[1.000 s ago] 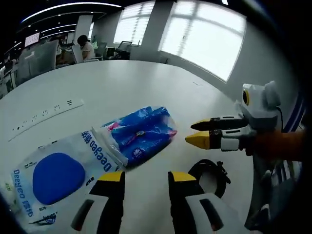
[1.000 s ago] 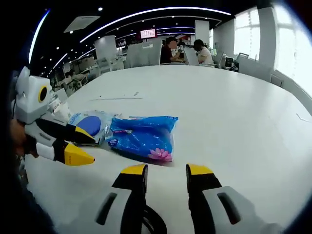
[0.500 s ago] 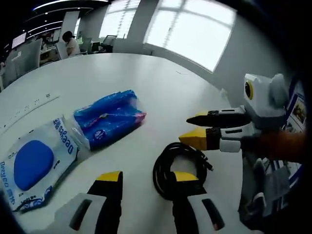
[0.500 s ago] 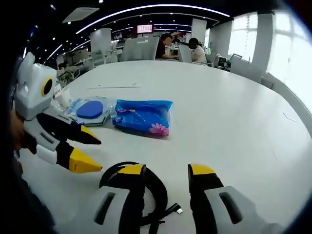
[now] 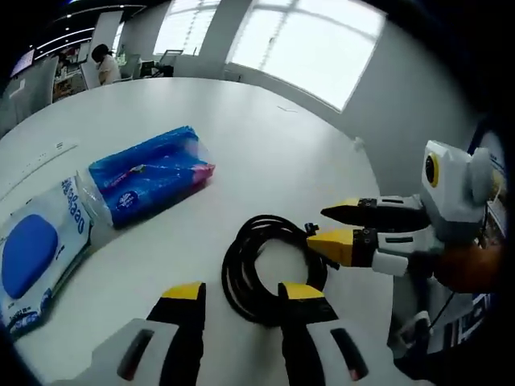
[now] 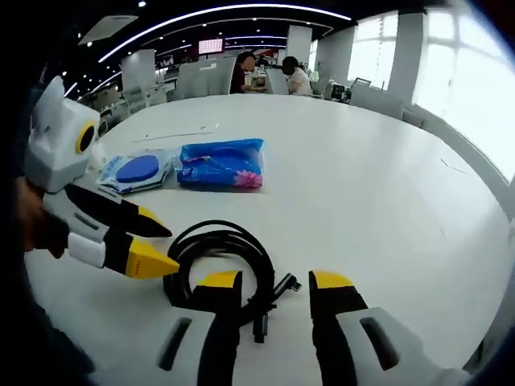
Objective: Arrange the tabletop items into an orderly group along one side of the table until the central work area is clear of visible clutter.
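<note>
— Left gripper view: what is in front of your fingers?

— My left gripper (image 5: 240, 291) hangs just above the white table (image 5: 265, 137) with its two yellow-tipped fingers (image 5: 183, 293) parted, nothing between them but bare tabletop. The coiled black cable (image 5: 267, 261) lies right at my fingertips, its loop passing in front of my right-hand finger. Whether I touch it, I cannot tell.

— And the other things?

— Beyond the cable, to the left, lies the blue tissue pack (image 5: 149, 185), and further left, beside it, the white wipes pouch with a blue oval (image 5: 36, 253). The two packs meet or overlap at their near ends. A white power strip (image 5: 36, 158) lies flat further off.

— What about your right gripper?

— From my left view it comes in from the right (image 5: 334, 227), fingers a little apart, yellow tips reaching over the cable's far edge. In the right gripper view, my right gripper (image 6: 273, 283) is also open and empty, the cable (image 6: 221, 261) lying just ahead of the tips with its plug ends (image 6: 283, 285) between them. My left gripper (image 6: 153, 245) enters from the left there, over the coil. The tissue pack (image 6: 219, 163) and wipes pouch (image 6: 135, 170) sit well beyond, side by side.
</note>
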{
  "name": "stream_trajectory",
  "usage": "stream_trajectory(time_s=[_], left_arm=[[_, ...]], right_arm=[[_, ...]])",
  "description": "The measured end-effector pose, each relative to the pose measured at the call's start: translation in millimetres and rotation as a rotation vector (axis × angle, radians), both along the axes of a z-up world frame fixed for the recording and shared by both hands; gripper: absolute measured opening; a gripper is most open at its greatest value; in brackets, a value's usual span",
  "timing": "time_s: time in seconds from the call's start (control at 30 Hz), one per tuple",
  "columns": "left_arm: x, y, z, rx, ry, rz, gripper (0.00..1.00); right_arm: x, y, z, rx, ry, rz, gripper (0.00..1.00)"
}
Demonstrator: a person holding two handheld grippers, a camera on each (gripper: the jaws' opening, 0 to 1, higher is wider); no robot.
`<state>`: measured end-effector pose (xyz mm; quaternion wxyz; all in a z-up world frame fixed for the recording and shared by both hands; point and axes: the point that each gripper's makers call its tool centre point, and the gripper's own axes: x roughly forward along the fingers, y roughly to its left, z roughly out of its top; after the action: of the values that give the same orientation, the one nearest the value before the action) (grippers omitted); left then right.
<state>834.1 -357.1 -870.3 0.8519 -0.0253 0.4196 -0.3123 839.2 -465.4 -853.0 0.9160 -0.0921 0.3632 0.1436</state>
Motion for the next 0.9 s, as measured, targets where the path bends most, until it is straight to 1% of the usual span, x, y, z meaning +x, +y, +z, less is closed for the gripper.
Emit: stream_trajectory(time_s=[0.07,0.13,0.2,0.3,0.33,0.37,0.4,0.47,0.53,0.57,0.67,0.77,0.8,0.83,0.9], left_arm=[[-1.1,-1.4,-2.1,0.000,0.003,-0.002,0.32],[-1.0,-2.7,-3.6,-0.007,-0.001,-0.002,0.31],[-2.4,-3.3,-2.5,-0.007,-0.007,-0.002,0.28],[-3.2,-4.2,-1.9,0.000,-0.017,-0.005,0.27],[-2.7,-5.5,-2.5,-0.001,-0.019,-0.005,0.26],[-2.4,-5.2,-2.7,0.002,-0.022,-0.004,0.26],[-2.0,-5.0,-3.1,0.003,-0.022,-0.003,0.25],[-1.5,-4.8,-3.9,0.001,-0.019,-0.003,0.20],[-1.8,-5.3,-4.9,-0.003,-0.014,0.000,0.17],[-1.1,-5.1,-4.7,-0.001,-0.019,0.001,0.16],[-0.6,-5.0,-5.5,0.004,-0.026,-0.006,0.14],[-1.6,-4.5,-6.2,0.000,-0.014,-0.002,0.08],[-3.9,-6.2,-6.0,-0.011,-0.006,-0.010,0.07],[-3.7,-5.7,-5.6,-0.001,-0.016,-0.011,0.06],[-3.6,-5.7,-5.3,0.005,-0.017,-0.010,0.05]], right_arm=[[-2.0,-3.3,-3.1,0.004,0.005,-0.026,0.29],[-6.9,-3.5,-8.8,0.040,0.038,-0.068,0.27],[-6.9,-3.2,-11.7,0.065,0.042,-0.085,0.25],[-9.0,-3.3,-18.4,0.101,0.073,-0.118,0.21],[-7.5,-2.5,-18.9,0.132,0.072,-0.138,0.19],[-7.2,-1.6,-19.7,0.143,0.078,-0.141,0.18],[-6.7,-1.8,-21.6,0.146,0.084,-0.144,0.17],[-5.9,-0.8,-23.2,0.152,0.090,-0.149,0.16],[-6.4,1.1,-26.2,0.169,0.110,-0.163,0.14],[-7.3,1.5,-25.7,0.177,0.112,-0.180,0.14],[-7.5,3.4,-24.7,0.176,0.114,-0.179,0.12],[-8.4,4.3,-22.3,0.195,0.116,-0.195,0.10],[-8.2,4.2,-21.3,0.202,0.116,-0.201,0.09],[-7.9,4.4,-21.1,0.204,0.119,-0.204,0.09],[-6.8,4.4,-20.2,0.207,0.116,-0.204,0.09]])
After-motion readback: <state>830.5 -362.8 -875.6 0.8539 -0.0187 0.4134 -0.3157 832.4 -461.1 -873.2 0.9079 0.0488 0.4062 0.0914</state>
